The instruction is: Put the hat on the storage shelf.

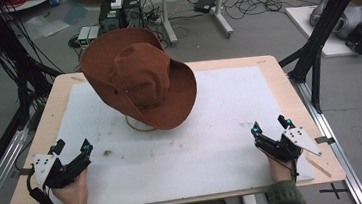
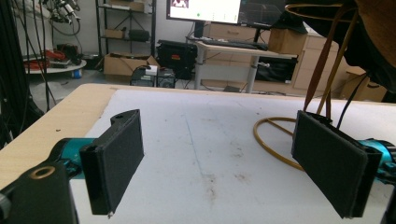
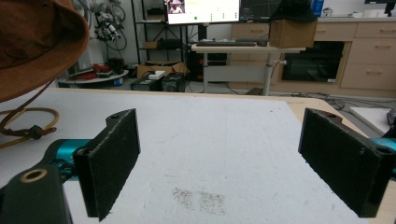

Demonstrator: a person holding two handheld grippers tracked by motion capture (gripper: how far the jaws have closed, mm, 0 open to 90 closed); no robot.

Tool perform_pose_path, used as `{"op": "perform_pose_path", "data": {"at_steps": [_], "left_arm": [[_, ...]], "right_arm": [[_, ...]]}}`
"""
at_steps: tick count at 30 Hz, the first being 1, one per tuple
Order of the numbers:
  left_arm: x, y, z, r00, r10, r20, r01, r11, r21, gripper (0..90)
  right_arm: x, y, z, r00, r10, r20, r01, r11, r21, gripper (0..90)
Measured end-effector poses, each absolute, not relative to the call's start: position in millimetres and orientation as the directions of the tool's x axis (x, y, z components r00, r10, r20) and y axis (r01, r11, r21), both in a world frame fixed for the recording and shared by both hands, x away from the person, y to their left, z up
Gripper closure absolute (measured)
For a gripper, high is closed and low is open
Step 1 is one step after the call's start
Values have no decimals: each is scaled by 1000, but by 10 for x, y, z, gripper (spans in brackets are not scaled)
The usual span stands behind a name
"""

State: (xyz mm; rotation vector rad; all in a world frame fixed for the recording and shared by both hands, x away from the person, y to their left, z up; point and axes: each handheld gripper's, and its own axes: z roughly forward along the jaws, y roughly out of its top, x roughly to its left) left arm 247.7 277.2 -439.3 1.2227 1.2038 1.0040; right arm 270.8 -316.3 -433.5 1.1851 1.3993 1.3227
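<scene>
**Both tongs wide and empty, the hat ahead between them**

Left gripper [image 1: 72, 147] and right gripper [image 1: 270, 125] are held near the front edge of the table [image 1: 276, 67], jaws wide apart, nothing gripped. The brown hat [image 1: 139, 78] is perched tilted on a wire stand [image 1: 138, 124], at about one o'clock from the left gripper and eleven o'clock from the right; the left is judged nearer. Its brim runs from far left to near right. In the left gripper view the stand's ring and rods [image 2: 275, 140] are seen; from above, the hat hides most of them.
</scene>
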Motion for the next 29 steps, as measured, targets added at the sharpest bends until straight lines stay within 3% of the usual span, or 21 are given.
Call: {"op": "perform_pose_path", "data": {"at_steps": [9,14,29], "left_arm": [[2487,2786,-4400,128,984,-121,68,113,991,170],[2538,2802,-4420,184,974,-135,107,117,987,165],[2544,2782,-4393,235,971,-41,166,1,986,160]], "right_arm": [[2727,-3186,-4343,-189,982,29,89,-12,996,120],[2730,-3187,-4345,-197,980,39,98,-20,995,119],[2733,-3241,-4344,-207,977,58,105,-37,994,120]]}}
